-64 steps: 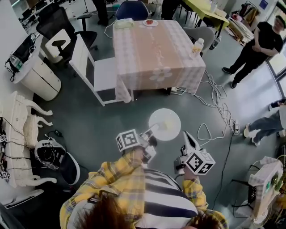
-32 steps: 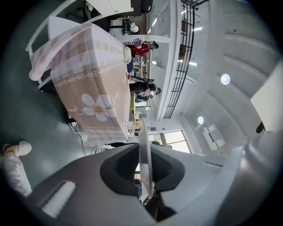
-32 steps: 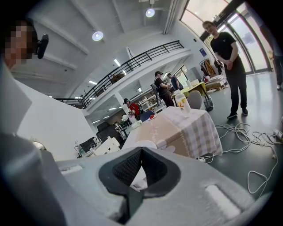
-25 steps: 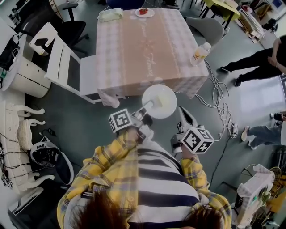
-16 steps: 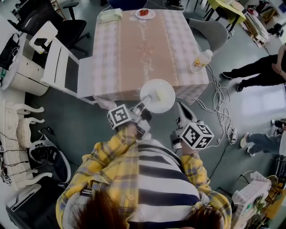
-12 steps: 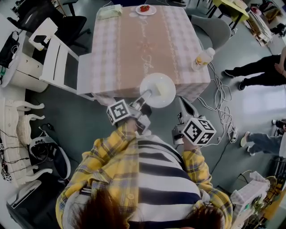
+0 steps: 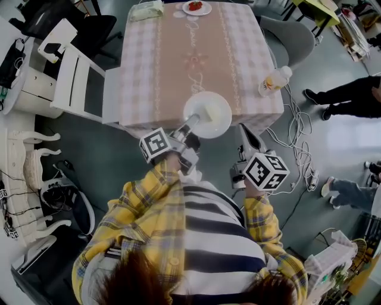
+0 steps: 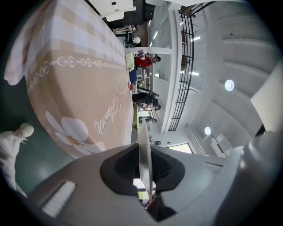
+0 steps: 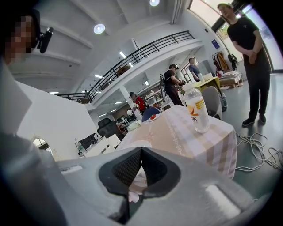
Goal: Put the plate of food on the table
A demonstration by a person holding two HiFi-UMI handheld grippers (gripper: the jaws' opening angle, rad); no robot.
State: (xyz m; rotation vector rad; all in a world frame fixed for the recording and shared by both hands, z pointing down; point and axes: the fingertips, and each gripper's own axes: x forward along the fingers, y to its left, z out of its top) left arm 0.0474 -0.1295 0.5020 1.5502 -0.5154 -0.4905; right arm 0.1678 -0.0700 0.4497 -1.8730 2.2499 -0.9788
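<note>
1. Left gripper view: the left gripper (image 8: 142, 152) has its jaws pinched narrow on the rim of the plate (image 8: 145, 132), which shows edge-on between the pads.
2. In the head view the left gripper (image 7: 190, 123) holds the plate (image 7: 207, 114) by its near rim. The plate lies flat and face up, reaching away from the jaws toward the table (image 7: 178, 59). It is round, so it has no long axis. A pale piece of food (image 7: 210, 113) sits on it.
3. The plate hangs in the air over the table's near edge.
4. The right gripper (image 9: 140, 152) has its jaws closed together with nothing between them. In the head view it (image 7: 245, 134) is just right of the plate, apart from it, and points toward the table.
5. A bottle (image 7: 275, 79) stands upright near the table's right edge.
6. A dish (image 7: 195, 7) with red food sits at the far edge, near a pale packet (image 7: 146, 10).
7. A white chair (image 7: 77, 77) stands left of the table, and cables (image 7: 292, 149) lie on the floor to the right.
</note>
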